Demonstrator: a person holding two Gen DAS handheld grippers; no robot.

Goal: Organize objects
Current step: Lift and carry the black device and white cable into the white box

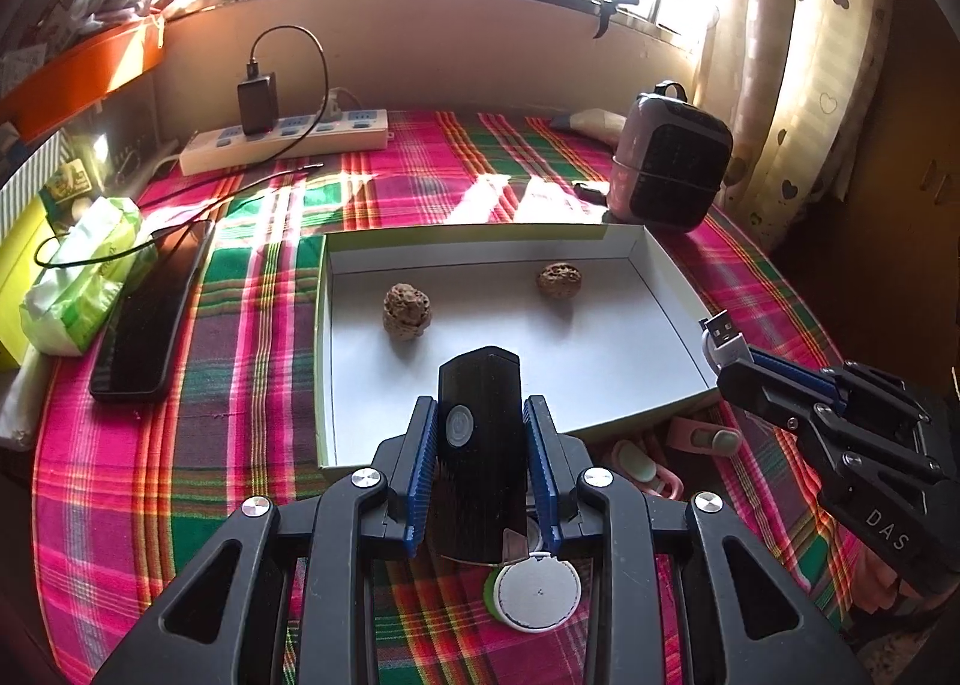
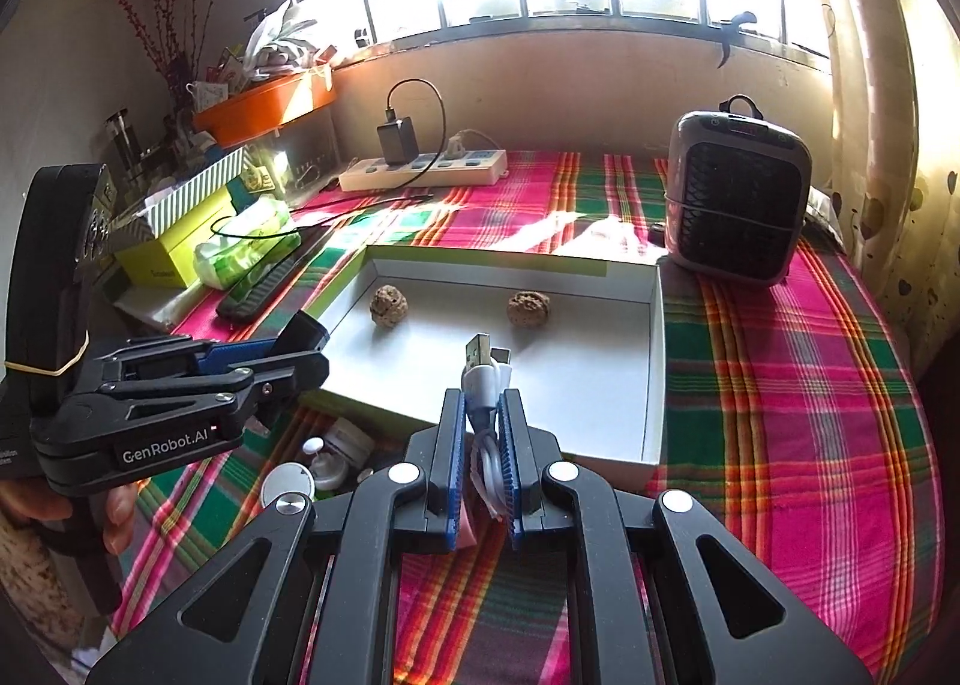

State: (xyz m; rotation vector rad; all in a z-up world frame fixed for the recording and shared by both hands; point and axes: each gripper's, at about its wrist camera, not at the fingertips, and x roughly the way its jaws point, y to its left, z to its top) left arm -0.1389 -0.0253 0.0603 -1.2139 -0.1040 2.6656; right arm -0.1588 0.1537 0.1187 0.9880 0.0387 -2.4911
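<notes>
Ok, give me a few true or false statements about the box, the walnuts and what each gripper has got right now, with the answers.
1. The left gripper is shut on a black device. True.
2. The white box holds three walnuts. False: only two lie in it, the left walnut and the right walnut.
3. The right gripper holds a white USB cable. True.
4. The two walnuts touch each other. False: they lie well apart on the box floor.
5. The black phone lies inside the box. False: it lies on the plaid cloth to the left of the box.
</notes>
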